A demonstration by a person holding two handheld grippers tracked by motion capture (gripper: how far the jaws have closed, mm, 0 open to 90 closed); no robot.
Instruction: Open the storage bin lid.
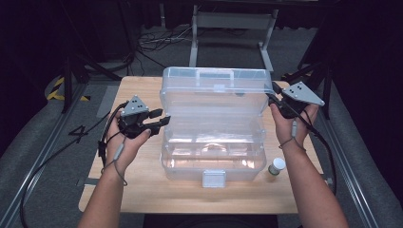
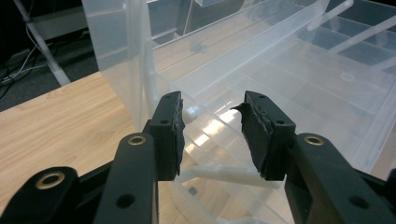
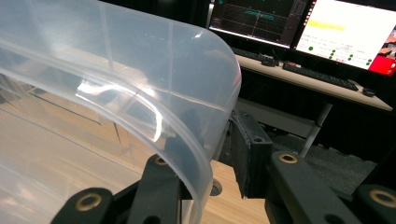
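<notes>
One clear storage box [image 1: 212, 142], mid-surface [image 1: 142, 190], lid [image 1: 214, 90] raised | right hand-held gripper [image 1: 278, 107] straddling lid's corner edge, pinch looks incomplete; grip squarely, swing slowly | left hand-held gripper [image 1: 159, 124] half-wide, empty, beside base wall; brace it | small bottle [image 1: 276, 166] nearby

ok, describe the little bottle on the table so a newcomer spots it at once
Start at the wooden table and its big clear plastic box with the raised lid. Just off the box's near right corner, below the right gripper, stands the bottle. It is the one small loose item there: a white cap over a greenish body.
</notes>
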